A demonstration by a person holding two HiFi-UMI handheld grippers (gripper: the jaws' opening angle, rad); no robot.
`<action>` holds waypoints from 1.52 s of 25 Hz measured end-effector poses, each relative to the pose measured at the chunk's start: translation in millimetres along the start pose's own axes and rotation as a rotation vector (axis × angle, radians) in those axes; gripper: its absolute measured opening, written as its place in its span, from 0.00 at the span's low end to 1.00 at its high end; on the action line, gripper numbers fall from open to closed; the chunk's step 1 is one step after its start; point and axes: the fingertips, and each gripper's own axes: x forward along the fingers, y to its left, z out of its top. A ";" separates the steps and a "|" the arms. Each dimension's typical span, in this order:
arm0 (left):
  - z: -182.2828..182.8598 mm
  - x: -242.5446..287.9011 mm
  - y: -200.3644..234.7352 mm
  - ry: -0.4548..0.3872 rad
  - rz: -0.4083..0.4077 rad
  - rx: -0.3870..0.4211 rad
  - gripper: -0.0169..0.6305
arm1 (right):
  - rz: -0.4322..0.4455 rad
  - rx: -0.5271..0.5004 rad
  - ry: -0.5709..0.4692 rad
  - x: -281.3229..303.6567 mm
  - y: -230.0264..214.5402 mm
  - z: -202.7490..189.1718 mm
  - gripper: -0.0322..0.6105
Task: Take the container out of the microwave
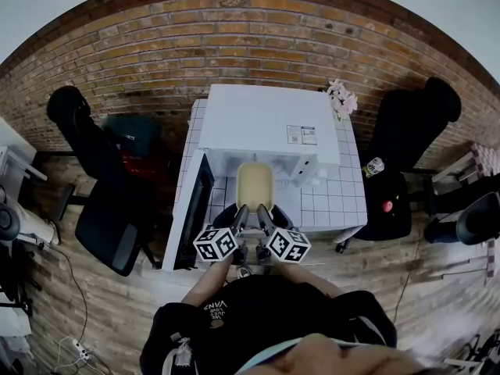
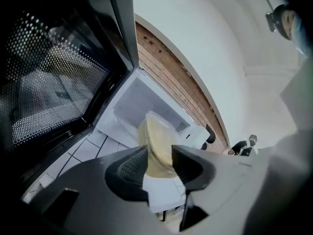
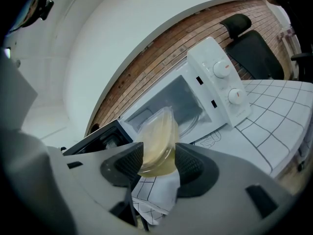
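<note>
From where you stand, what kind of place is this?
Probably an office or lab break corner, not a home kitchen: a white microwave stands on a small tiled table against a brick wall, with black office chairs on both sides.

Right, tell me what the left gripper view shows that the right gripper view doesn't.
Left gripper view only: the mesh window of the open microwave door. Right gripper view only: the microwave's two control knobs. Both: the yellowish container, pinched by the left gripper in one and by the right gripper in the other, in front of the open microwave cavity.
</note>
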 end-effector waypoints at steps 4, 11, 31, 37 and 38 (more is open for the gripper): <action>-0.8 1.1 -3.3 -0.009 0.013 -0.004 0.27 | 0.013 -0.003 0.014 -0.9 -2.2 2.5 0.36; -5.2 1.7 -13.3 -0.034 0.048 -0.019 0.27 | 0.047 -0.017 0.049 -5.6 -7.0 9.5 0.36; -29.1 -7.4 -47.6 -0.119 0.161 -0.047 0.27 | 0.175 -0.052 0.149 -32.3 -22.1 18.5 0.36; -40.5 -11.2 -58.4 -0.143 0.195 -0.057 0.27 | 0.207 -0.064 0.176 -43.4 -28.4 19.4 0.36; -42.7 -12.1 -60.4 -0.148 0.201 -0.059 0.27 | 0.212 -0.067 0.181 -45.4 -29.5 19.2 0.36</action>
